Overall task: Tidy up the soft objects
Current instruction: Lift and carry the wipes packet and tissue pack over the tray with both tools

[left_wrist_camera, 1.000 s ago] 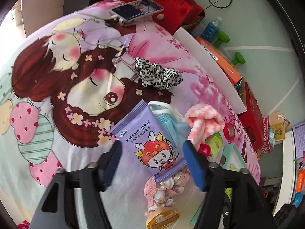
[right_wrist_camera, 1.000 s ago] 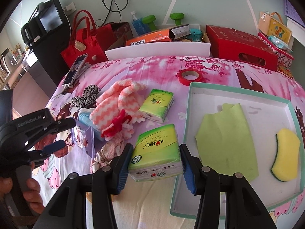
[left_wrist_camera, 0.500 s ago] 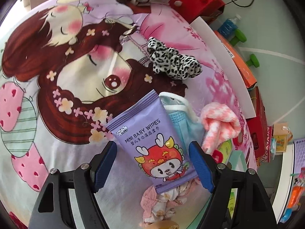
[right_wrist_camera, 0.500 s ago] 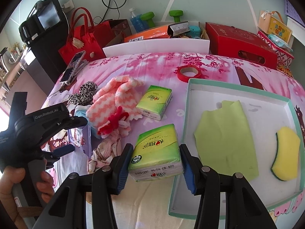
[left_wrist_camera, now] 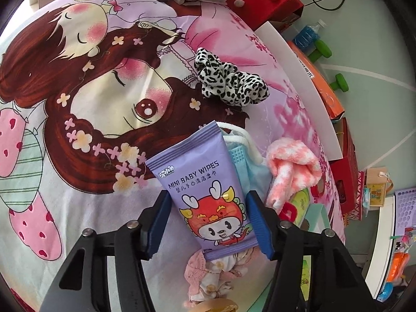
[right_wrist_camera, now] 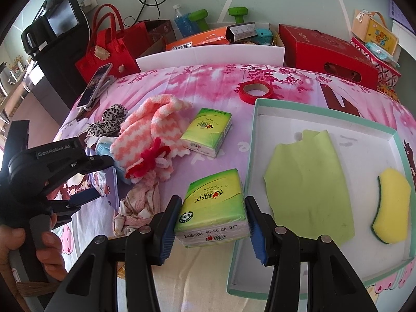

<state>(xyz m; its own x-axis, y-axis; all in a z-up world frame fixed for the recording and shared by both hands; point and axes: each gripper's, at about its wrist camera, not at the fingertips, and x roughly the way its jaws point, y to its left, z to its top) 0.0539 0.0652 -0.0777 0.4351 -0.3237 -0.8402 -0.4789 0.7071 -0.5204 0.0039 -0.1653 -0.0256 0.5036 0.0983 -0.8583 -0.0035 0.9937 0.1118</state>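
Note:
My left gripper (left_wrist_camera: 209,222) is shut on a purple baby wipes pack (left_wrist_camera: 205,189), its blue pads against both long sides. The left gripper also shows in the right wrist view (right_wrist_camera: 91,179). My right gripper (right_wrist_camera: 212,230) is shut on a green tissue pack (right_wrist_camera: 213,205) beside the left wall of the teal-rimmed white box (right_wrist_camera: 260,109). The box holds a green cloth (right_wrist_camera: 309,182) and a yellow sponge (right_wrist_camera: 392,208). A second tissue pack (right_wrist_camera: 206,131), a pink-white fuzzy cloth (right_wrist_camera: 153,130), a leopard scrunchie (left_wrist_camera: 228,83), a blue mask (left_wrist_camera: 247,161) and a floral cloth (right_wrist_camera: 140,205) lie on the bedsheet.
A red tape roll (right_wrist_camera: 256,91) lies behind the box. A phone (right_wrist_camera: 96,84) lies at the bed's far left edge. A white board (right_wrist_camera: 210,53), red bags (right_wrist_camera: 109,49), a red carton (right_wrist_camera: 330,52) and green dumbbells (right_wrist_camera: 199,17) stand beyond the bed.
My left gripper has closed in on the baby wipes pack; its pads now press its sides. The right gripper holds the tissue pack as before.

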